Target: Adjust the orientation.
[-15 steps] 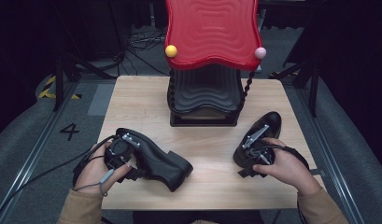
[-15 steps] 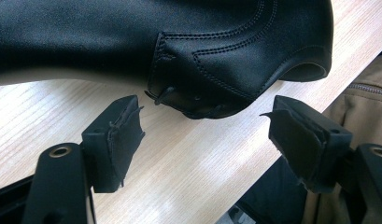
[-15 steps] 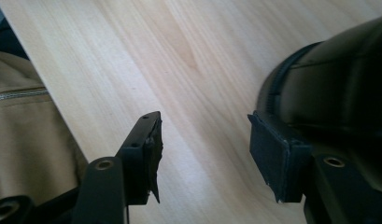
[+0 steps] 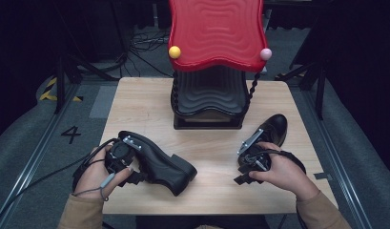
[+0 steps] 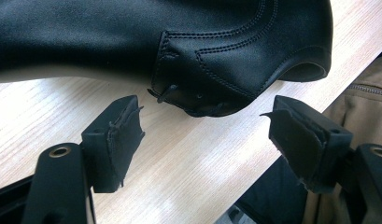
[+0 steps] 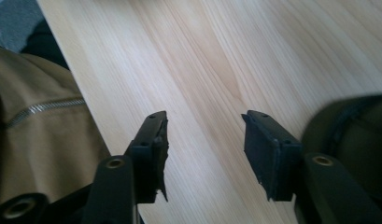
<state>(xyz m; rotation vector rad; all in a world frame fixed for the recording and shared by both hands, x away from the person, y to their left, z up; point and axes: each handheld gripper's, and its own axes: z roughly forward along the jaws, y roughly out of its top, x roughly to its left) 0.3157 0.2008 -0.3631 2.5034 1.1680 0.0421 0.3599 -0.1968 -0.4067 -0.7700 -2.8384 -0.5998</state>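
A black leather shoe (image 4: 164, 166) lies on its side near the front left of the wooden table (image 4: 145, 105). My left gripper (image 4: 130, 164) is right beside it. In the left gripper view the shoe (image 5: 202, 46) lies just beyond the open left gripper (image 5: 202, 135), with bare table between the pads. A second black shoe (image 4: 273, 130) stands at the right. My right gripper (image 4: 244, 162) is at its near end, pointing away from it. In the right gripper view the right gripper (image 6: 205, 135) is open over bare wood, the shoe (image 6: 352, 126) at the right edge.
A shoe rack with a red wavy top (image 4: 216, 33) and black shelves (image 4: 209, 95) stands at the back middle of the table. A yellow ball (image 4: 174, 52) and a pink ball (image 4: 265, 54) sit at its top's corners. Tan sleeves (image 4: 321, 212) come in over the near edge.
My right gripper has drawn back a little from the right shoe toward the near edge. The left gripper and both shoes stay about where they were.
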